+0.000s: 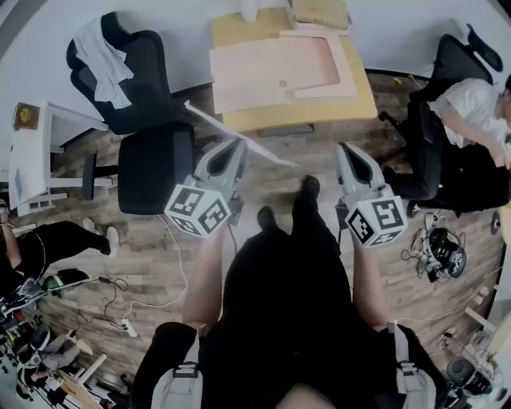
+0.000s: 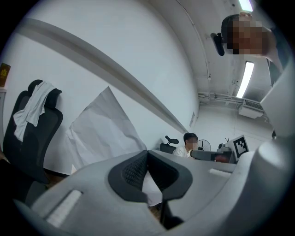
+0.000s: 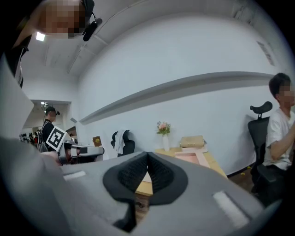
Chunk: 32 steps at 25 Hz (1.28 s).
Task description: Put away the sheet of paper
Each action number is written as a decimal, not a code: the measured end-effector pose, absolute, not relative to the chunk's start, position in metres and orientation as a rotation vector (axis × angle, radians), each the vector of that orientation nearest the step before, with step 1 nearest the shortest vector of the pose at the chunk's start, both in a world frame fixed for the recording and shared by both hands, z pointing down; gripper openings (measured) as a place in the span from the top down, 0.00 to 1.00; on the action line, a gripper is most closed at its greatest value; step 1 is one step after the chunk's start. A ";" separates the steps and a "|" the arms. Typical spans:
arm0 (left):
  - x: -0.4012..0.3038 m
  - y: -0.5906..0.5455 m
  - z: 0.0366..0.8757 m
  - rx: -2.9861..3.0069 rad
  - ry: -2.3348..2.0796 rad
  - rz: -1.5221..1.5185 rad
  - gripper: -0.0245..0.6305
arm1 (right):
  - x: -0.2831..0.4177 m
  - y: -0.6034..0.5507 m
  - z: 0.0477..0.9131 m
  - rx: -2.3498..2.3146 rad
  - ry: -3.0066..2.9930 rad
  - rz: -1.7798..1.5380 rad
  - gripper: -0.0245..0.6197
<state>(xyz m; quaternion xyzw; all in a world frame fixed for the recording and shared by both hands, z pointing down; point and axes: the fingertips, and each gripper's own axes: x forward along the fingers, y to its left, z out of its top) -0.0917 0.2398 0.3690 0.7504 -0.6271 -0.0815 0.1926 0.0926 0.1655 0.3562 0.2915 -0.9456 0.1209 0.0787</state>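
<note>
The white sheet of paper [image 1: 209, 118] shows edge-on in the head view, as a thin line slanting across the floor in front of the table. In the left gripper view the paper [image 2: 101, 133] rises crumpled up and to the left from the jaws. My left gripper [image 1: 237, 145] [image 2: 147, 154] is shut on its lower edge. My right gripper [image 1: 345, 148] [image 3: 147, 156] is held level to the right, shut with nothing between its pads, and points at the wooden table [image 1: 363, 100] [image 3: 214, 161].
Pink foam pieces [image 1: 279, 68] and a box [image 1: 319, 12] lie on the table, with a vase of flowers [image 3: 163, 131] at its back. A black chair with a white cloth [image 1: 120, 72] stands left. A seated person [image 1: 471, 108] is at right. Cables [image 1: 435, 252] lie on the floor.
</note>
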 end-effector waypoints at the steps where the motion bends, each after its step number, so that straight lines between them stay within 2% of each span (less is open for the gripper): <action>1: -0.091 0.236 0.370 2.104 -1.758 -0.228 0.95 | 0.094 0.161 0.357 0.878 -2.828 0.367 0.96; 18: -0.089 0.136 0.372 2.049 -1.815 -0.195 0.95 | 0.090 0.050 0.365 0.815 -2.845 0.434 0.96; 32: -0.019 0.034 0.367 2.019 -1.822 -0.209 0.95 | 0.151 -0.051 0.363 0.746 -2.872 0.468 0.96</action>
